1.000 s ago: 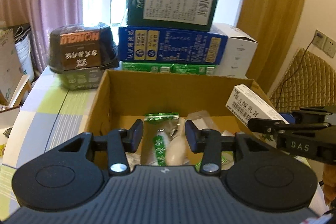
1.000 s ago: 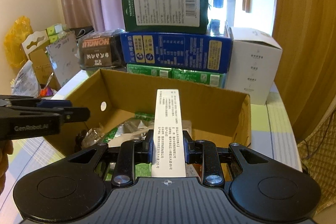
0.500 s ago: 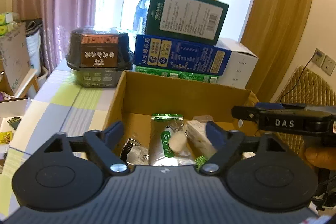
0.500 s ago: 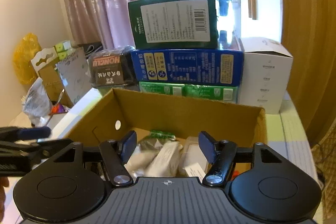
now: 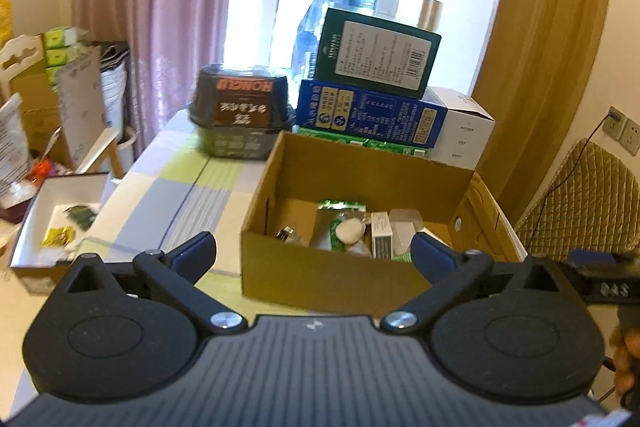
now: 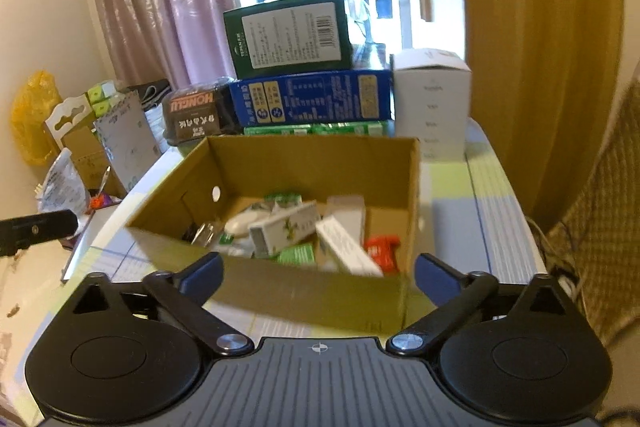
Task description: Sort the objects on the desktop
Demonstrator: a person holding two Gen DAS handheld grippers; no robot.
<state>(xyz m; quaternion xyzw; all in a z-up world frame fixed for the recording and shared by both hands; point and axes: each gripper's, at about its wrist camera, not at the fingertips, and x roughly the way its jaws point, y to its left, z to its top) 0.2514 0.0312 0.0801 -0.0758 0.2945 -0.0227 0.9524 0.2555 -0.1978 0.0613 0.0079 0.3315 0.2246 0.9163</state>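
Note:
An open cardboard box (image 5: pixel 332 279) stands on the checked tablecloth in front of both grippers. Inside lie a green-and-white packet (image 5: pixel 340 223), a small white box (image 5: pixel 380 239), a long white box (image 6: pixel 348 247), a flower-printed white box (image 6: pixel 286 233) and a red packet (image 6: pixel 382 251). My left gripper (image 5: pixel 314 253) hovers open before the box's near wall, holding nothing. My right gripper (image 6: pixel 318 269) is open too, empty, just short of the near wall. The right gripper's side (image 5: pixel 600 283) shows at the left view's right edge.
Behind the carton stand a dark green box (image 5: pixel 376 55), a blue box (image 5: pixel 372 117), a white box (image 5: pixel 464 133) and a black noodle bowl (image 5: pixel 240 107). A white tray (image 5: pixel 52 219) sits off the table's left edge. A quilted chair (image 5: pixel 580 199) is at the right.
The right gripper let go of the long white box, which now lies in the carton. Both grippers opened wide and drew back from above the carton.

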